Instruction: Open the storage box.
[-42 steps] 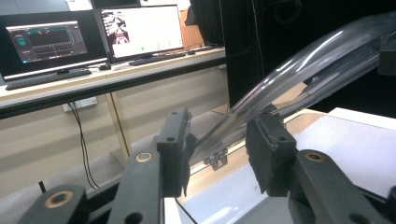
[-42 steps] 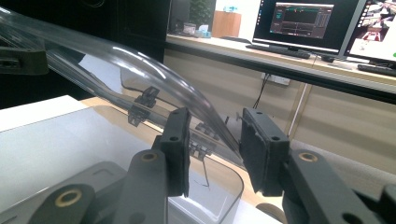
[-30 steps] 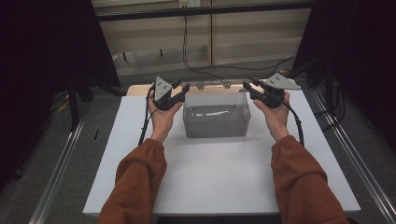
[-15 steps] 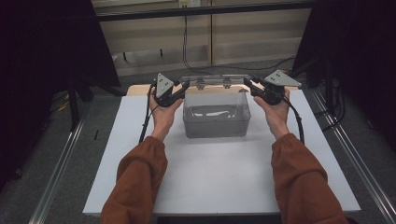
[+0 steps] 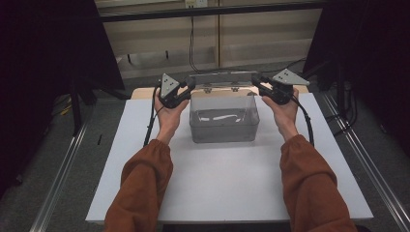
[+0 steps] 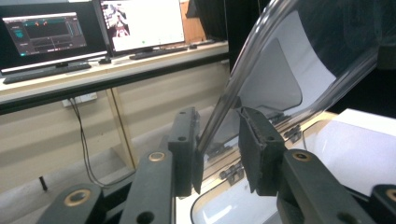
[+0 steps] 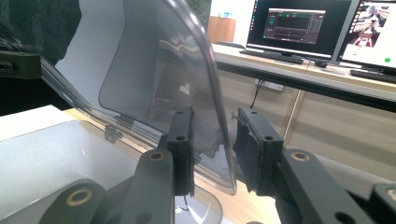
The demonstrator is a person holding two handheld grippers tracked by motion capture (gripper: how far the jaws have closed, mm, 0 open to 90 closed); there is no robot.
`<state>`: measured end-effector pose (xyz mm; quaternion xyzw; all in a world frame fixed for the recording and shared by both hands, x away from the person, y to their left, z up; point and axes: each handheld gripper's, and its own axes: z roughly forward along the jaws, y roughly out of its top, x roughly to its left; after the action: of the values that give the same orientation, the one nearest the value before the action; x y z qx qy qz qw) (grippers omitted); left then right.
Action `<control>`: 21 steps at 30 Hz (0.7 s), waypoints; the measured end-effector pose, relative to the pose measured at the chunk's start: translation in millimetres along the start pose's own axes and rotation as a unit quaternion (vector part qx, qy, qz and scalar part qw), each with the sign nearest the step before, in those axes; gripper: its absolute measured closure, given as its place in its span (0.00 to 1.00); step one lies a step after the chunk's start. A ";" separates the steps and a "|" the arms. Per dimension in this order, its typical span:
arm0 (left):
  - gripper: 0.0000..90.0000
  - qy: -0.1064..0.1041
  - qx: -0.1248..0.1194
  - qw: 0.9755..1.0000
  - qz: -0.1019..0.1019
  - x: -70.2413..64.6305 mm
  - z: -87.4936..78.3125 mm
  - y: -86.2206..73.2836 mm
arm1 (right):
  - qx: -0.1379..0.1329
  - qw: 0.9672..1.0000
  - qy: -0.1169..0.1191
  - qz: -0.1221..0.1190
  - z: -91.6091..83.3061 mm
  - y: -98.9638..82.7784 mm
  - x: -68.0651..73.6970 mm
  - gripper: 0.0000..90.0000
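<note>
**Lid held loosely at both ends**

At the table's [image 5: 145,159] far edge, the clear box [image 5: 223,126] sits with its hinged lid [image 5: 223,77] raised. Left gripper [image 6: 218,144] and right gripper [image 7: 212,147] straddle the lid's edges, jaws parted, not clamped. Unsupported, the lid could likely drop. Something pale lies inside, unclear.

Box [image 5: 223,126]: clear glossy plastic, smooth, slightly smoky tint. Lid [image 7: 154,65]: same clear plastic, shiny with reflections, small hinges [image 7: 111,132] at its base. Gripper jaws: matt black plastic, brass-coloured pivot pins [image 6: 155,156]. Grey plates [image 5: 169,85] look like matt metal. Table top [image 5: 217,183]: matt white, smooth. Sleeves [image 5: 142,183]: rust cloth.
</note>
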<state>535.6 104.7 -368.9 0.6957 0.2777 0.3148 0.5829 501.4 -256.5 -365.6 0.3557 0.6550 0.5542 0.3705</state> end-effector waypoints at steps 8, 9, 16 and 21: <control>0.76 0.002 0.003 1.000 -0.001 2.2 3.3 -1.5 | 0.005 1.000 0.003 0.011 9.6 -8.6 -2.4 0.74; 0.76 0.001 0.006 1.000 0.000 3.0 3.7 -2.0 | 0.008 1.000 0.005 0.009 12.1 -8.9 -2.7 0.74; 0.77 0.001 0.011 1.000 -0.015 4.5 9.3 -8.1 | 0.010 1.000 0.007 0.005 16.6 -6.6 -3.6 0.74; 0.76 0.002 0.016 1.000 -0.014 6.5 12.3 -7.0 | 0.007 1.000 0.010 0.010 18.0 -7.0 -4.9 0.74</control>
<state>549.1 103.0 -376.5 0.7006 0.2929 0.3034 0.5756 519.2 -253.4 -374.1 0.3588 0.6591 0.5569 0.3560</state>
